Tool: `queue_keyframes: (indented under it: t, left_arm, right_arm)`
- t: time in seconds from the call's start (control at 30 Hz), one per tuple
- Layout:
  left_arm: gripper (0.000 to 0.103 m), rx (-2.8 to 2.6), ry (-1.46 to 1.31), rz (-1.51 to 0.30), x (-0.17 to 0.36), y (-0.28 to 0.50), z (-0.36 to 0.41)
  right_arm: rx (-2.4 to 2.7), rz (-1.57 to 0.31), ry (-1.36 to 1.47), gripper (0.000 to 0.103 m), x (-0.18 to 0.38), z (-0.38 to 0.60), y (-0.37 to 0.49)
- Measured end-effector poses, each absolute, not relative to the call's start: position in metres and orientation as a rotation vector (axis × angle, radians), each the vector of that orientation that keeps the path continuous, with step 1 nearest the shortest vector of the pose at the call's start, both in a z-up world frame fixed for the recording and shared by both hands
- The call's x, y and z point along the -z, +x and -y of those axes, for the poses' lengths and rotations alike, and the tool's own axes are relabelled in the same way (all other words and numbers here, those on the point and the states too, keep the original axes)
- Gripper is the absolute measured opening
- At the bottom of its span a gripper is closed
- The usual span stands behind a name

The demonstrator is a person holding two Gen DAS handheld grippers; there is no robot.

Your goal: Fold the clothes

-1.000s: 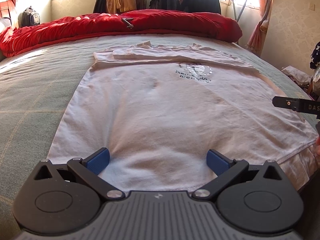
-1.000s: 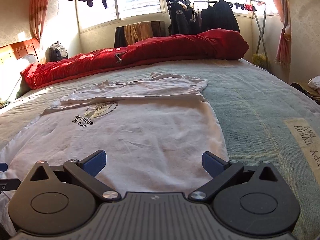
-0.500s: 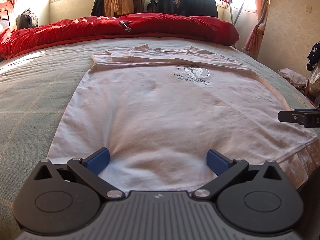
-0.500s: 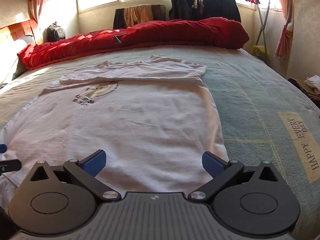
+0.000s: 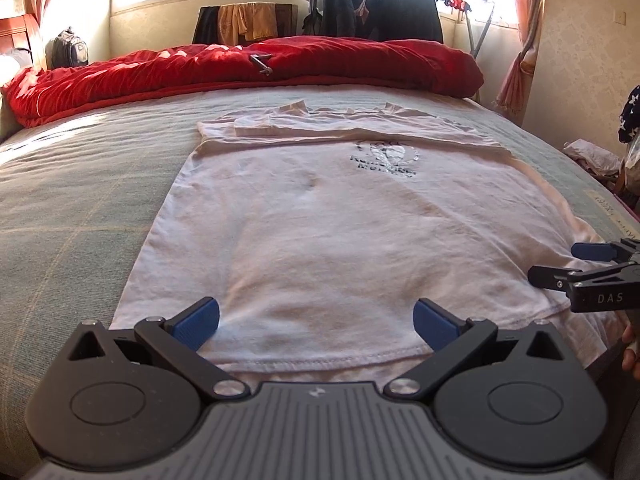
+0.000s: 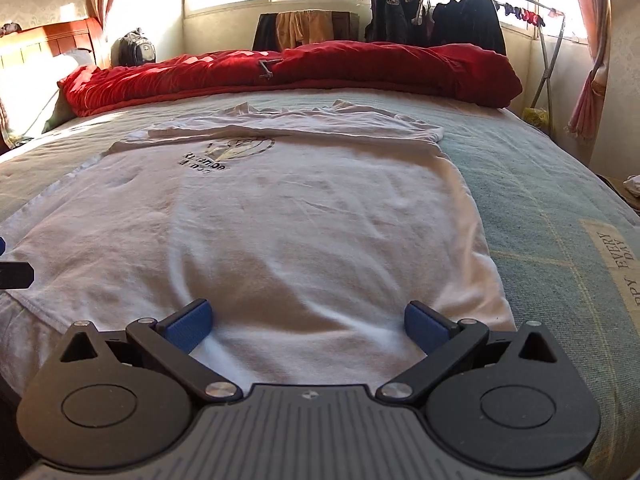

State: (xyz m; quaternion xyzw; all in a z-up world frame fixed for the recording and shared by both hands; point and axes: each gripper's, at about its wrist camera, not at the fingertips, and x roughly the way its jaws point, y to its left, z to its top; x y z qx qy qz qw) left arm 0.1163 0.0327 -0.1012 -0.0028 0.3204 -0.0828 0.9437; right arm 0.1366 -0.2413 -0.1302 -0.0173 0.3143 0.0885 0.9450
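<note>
While spread flat on the grey-green checked bed cover (image 5: pixel 80 200), lies front-up with sleeves folded in: white cotton T-shirt with dark chest print (image 5: pixel 320 232). Poised over its near hem, left gripper (image 5: pixel 316 318) and right gripper (image 6: pixel 306 316), blue-padded fingers (image 6: pixel 188 322) released wide, grasping nothing. Beyond, bunched red quilt (image 6: pixel 320 64).

Both our grippers spread wide, side by side

Our left gripper (image 5: pixel 316 320) and right gripper (image 6: pixel 306 320) point forward with blue pads (image 5: pixel 198 317) well apart, gripping nothing; our fingertips (image 5: pixel 632 350) show behind the right one.
</note>
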Motion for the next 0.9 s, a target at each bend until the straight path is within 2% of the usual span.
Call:
queue_keyframes:
  t: [0.9]
  left_arm:
    - [0.102,0.295,0.004,-0.697,0.117,0.114,-0.032]
  right_arm:
    - [-0.159,-0.582,-0.032,0.103,0.134,0.242,0.128]
